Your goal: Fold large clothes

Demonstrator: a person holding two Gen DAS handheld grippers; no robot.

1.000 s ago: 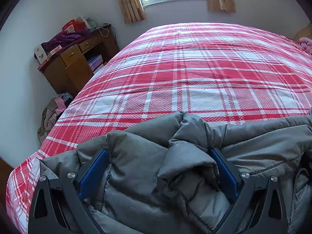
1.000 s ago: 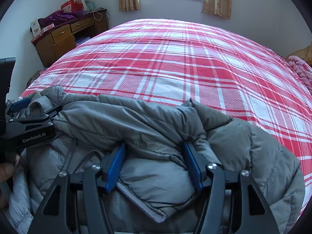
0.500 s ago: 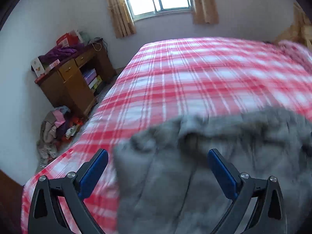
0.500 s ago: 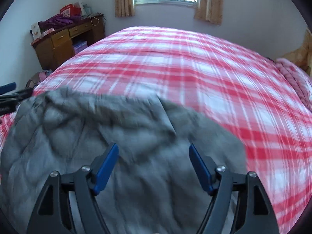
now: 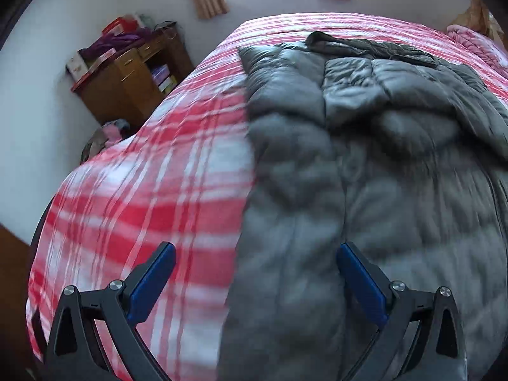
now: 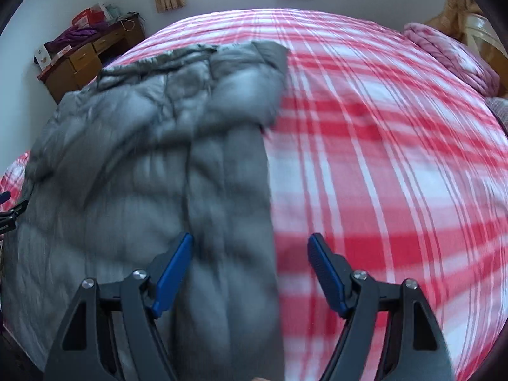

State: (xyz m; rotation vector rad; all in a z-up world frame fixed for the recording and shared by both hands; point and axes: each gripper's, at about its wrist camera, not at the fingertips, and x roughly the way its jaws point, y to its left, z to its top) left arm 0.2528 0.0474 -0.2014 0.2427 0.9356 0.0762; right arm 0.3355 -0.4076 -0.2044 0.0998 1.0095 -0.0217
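Both grippers empty w/ jaws apart: my left gripper [image 5: 255, 270] hangs over the jacket's [image 5: 365, 158] left edge, my right gripper [image 6: 250, 260] over its right edge. Jacket lies spread ahead of me on the bed [image 6: 381, 158]. Next, I reckon: smooth it flat, then grab a side edge low & fold inward evenly. Plenty of bare bedspread either side; desk [image 5: 127, 79] well off to the left.

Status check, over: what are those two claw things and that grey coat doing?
Left gripper open, right gripper open, both empty. Grey coat spread on bed. Nothing blocking.
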